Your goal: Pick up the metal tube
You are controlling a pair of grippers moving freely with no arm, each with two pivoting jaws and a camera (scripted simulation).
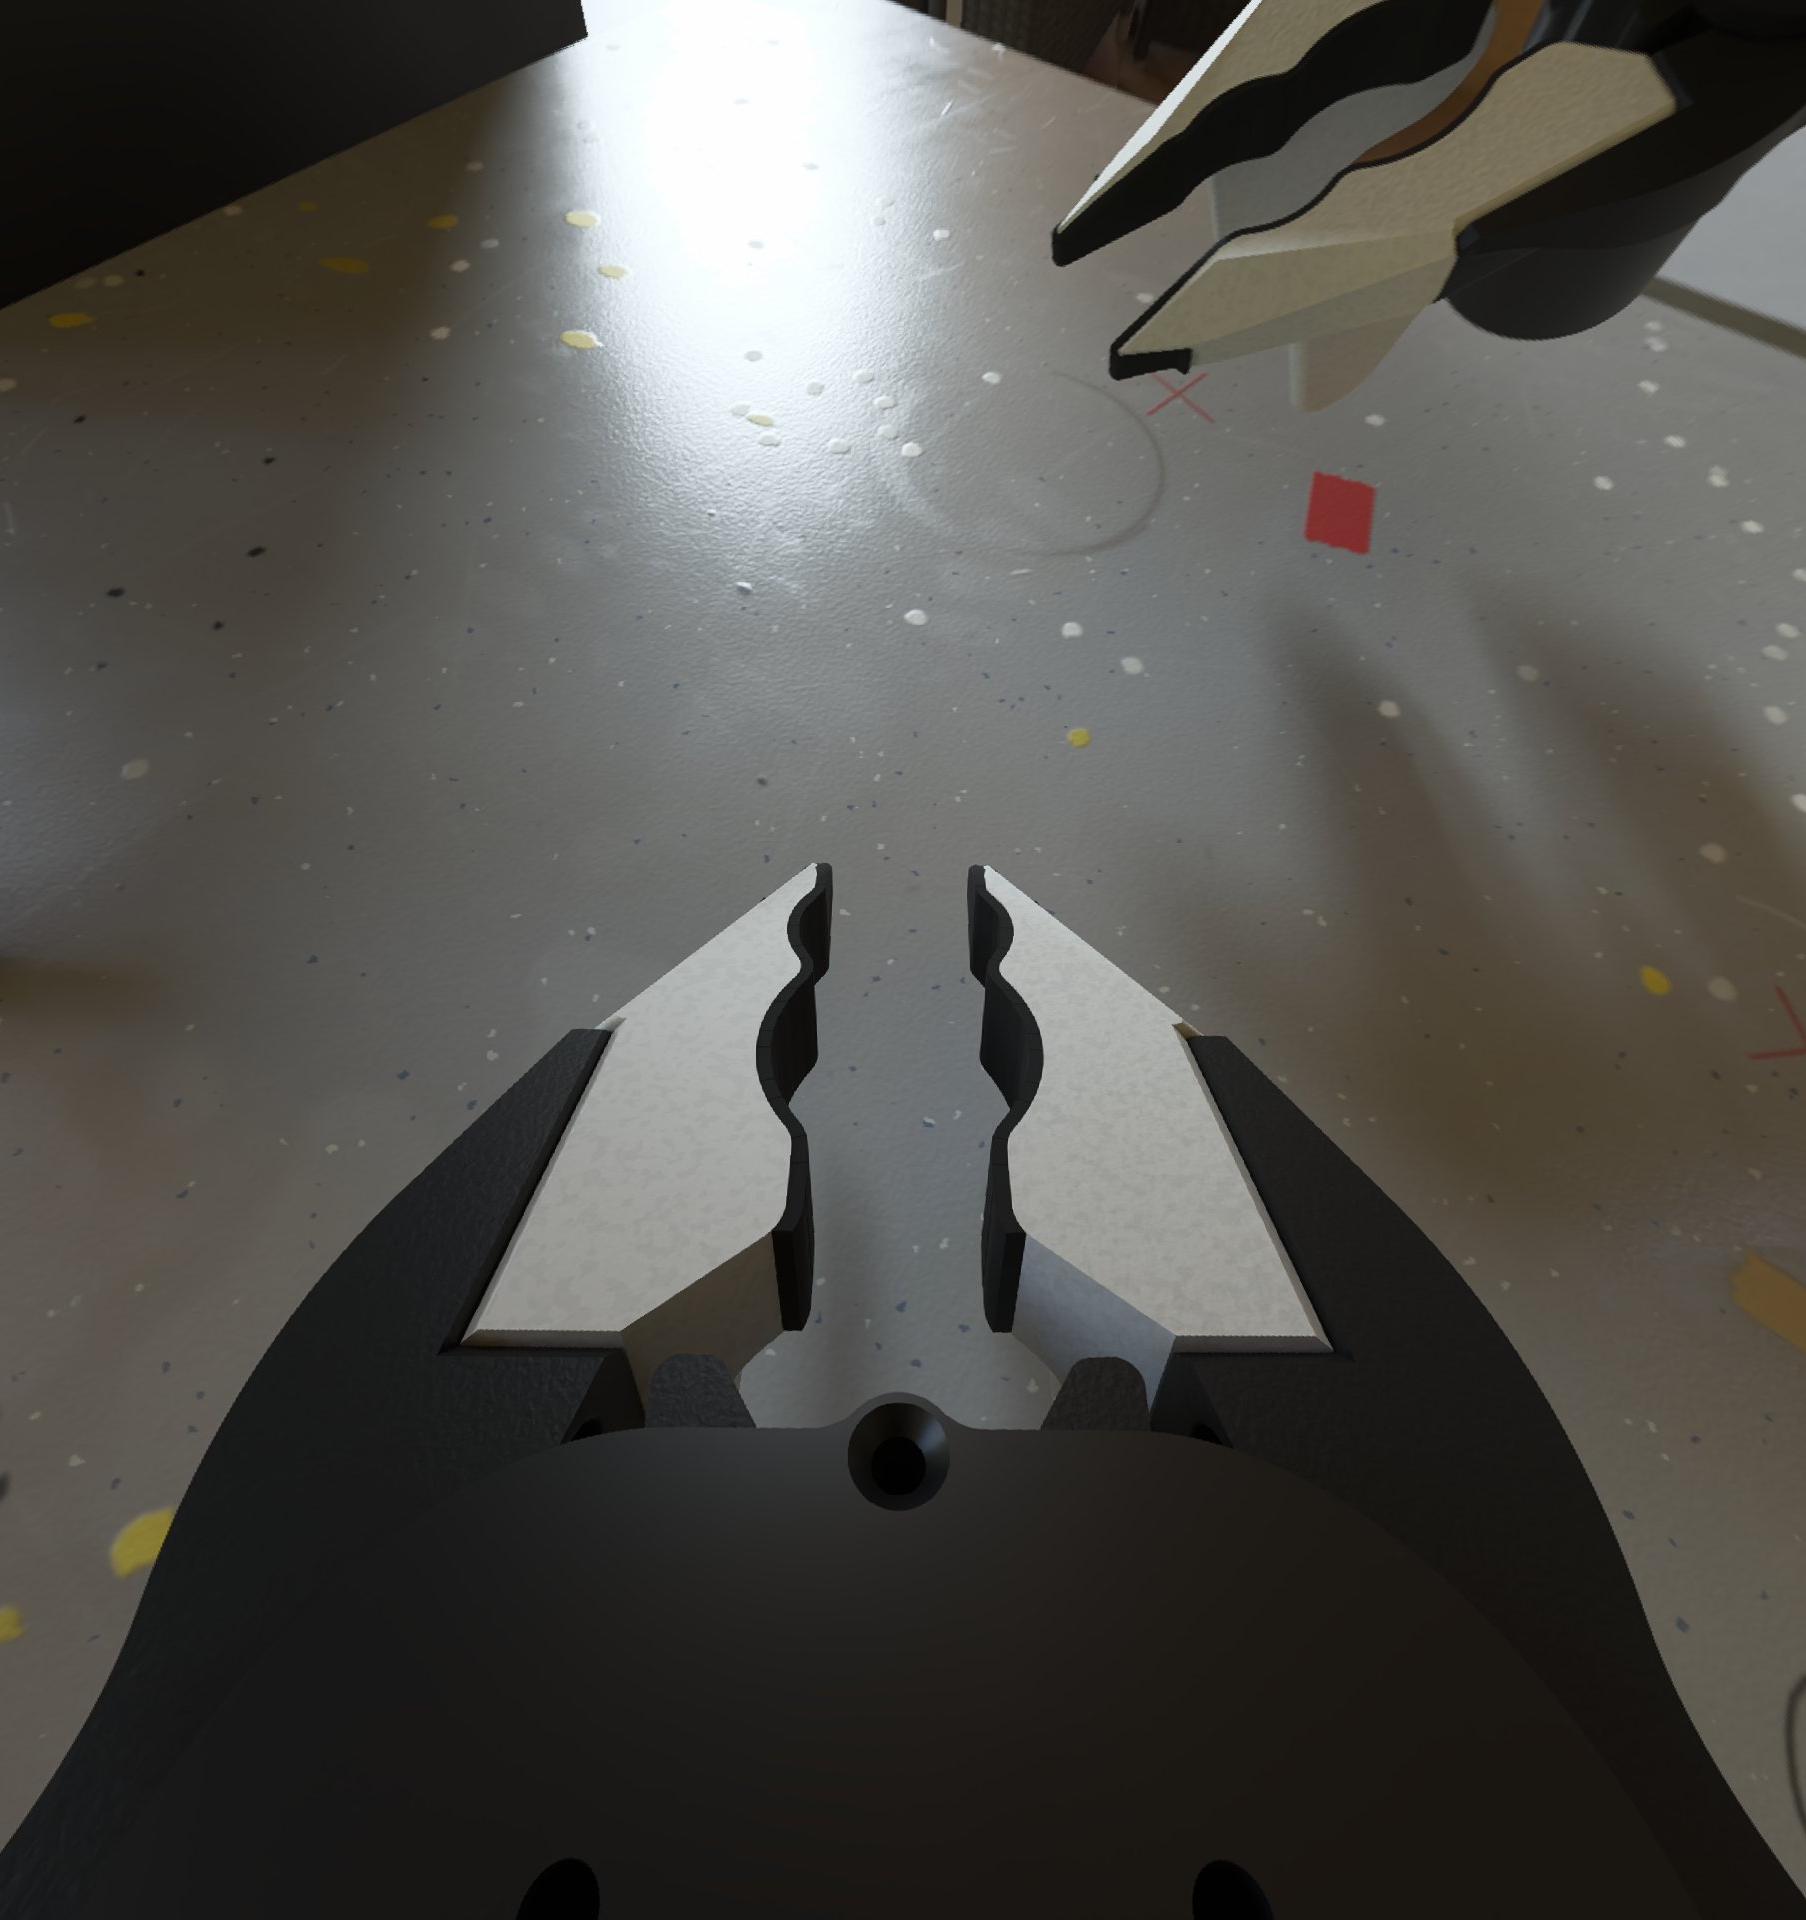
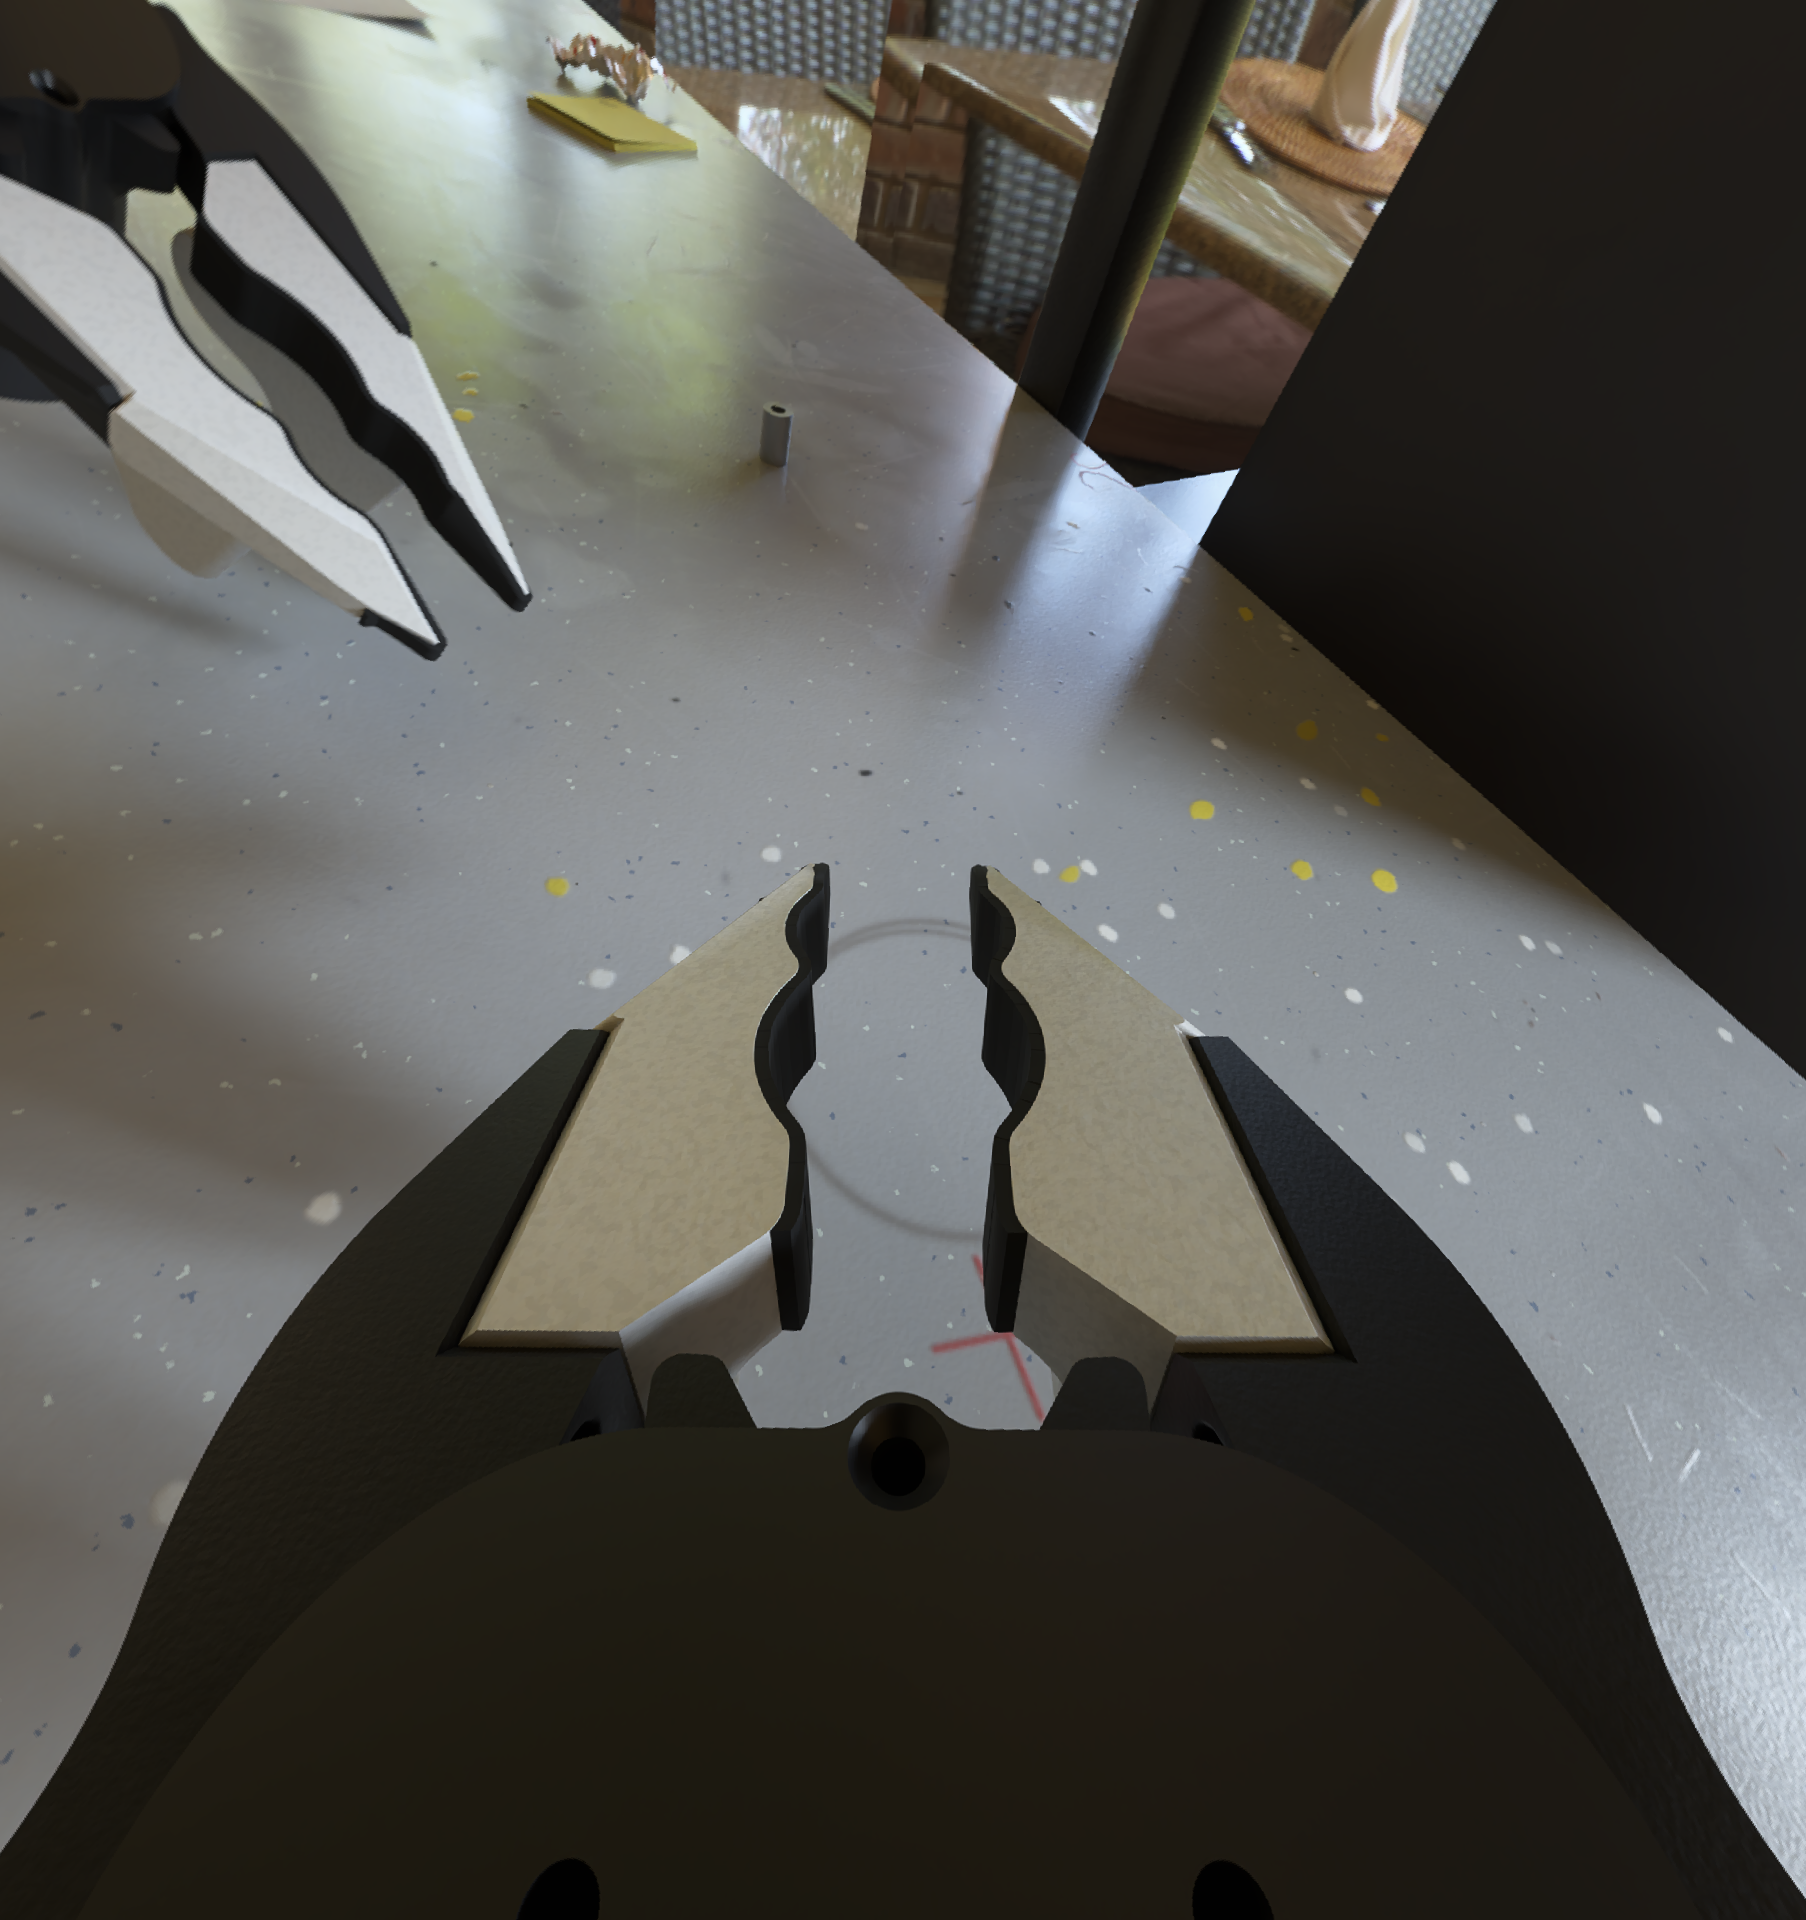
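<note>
Toward the upper middle of the right wrist view, the metal tube (image 2: 776,432) stands upright on the grey speckled table (image 2: 670,727), a short grey cylinder by itself, well apart from both grippers. It lies far ahead of the right gripper (image 2: 899,883), which fills the lower half of that frame with its jaws parted by a clear gap and nothing between them; a faint ring mark (image 2: 883,1081) on the tabletop shows through the gap, and a red cross mark (image 2: 992,1345) sits just behind it near the base of the fingers. At upper left of the same view the left gripper (image 2: 478,623) points down and to the right, its tips spread a little and empty, above the table. A yellow pad (image 2: 613,123) lies flat near the top of the frame, farther off than the tube. A dark panel (image 2: 1605,520) takes up the right side, and a dark post (image 2: 1117,208) stands beyond the table edge.

In the left wrist view the left gripper (image 1: 899,883) occupies the bottom centre, jaws apart and holding nothing. The right gripper (image 1: 1096,312) reaches in from the upper right, also parted and empty. A red square (image 1: 1338,511) marks the table right of centre. At the left edge a small grey object is cut off; whether it is the tube cannot be told.
</note>
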